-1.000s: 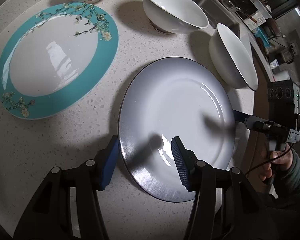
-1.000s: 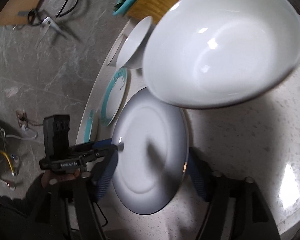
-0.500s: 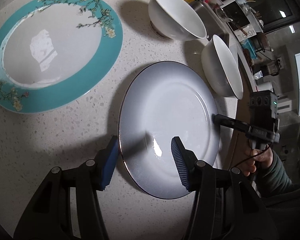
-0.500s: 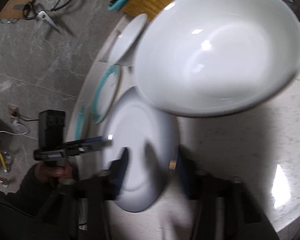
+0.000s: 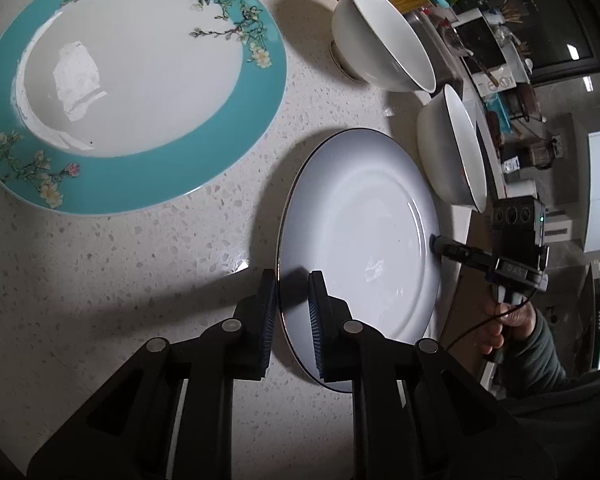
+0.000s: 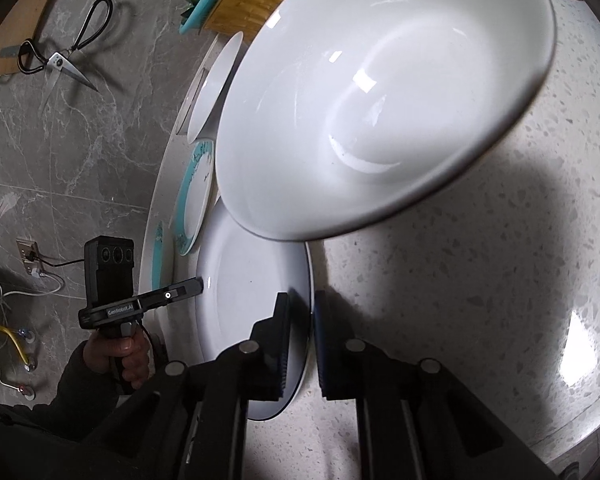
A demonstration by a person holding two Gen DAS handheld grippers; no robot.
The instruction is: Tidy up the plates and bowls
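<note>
Both grippers are on the grey-white plate point(image 5: 360, 236) now: the left gripper point(image 5: 292, 312) has its pads pinched over the near rim, and the right gripper point(image 6: 300, 332) is clamped on the opposite edge. The plate sits on the speckled counter point(image 5: 120, 264), nothing in it. Beside it lies the teal-rimmed plate point(image 5: 228, 120), bare. Two white bowls point(image 5: 380, 56), point(image 5: 456, 152) stand behind, the nearer one looking empty, though the farther one's inside is hard to read.
</note>
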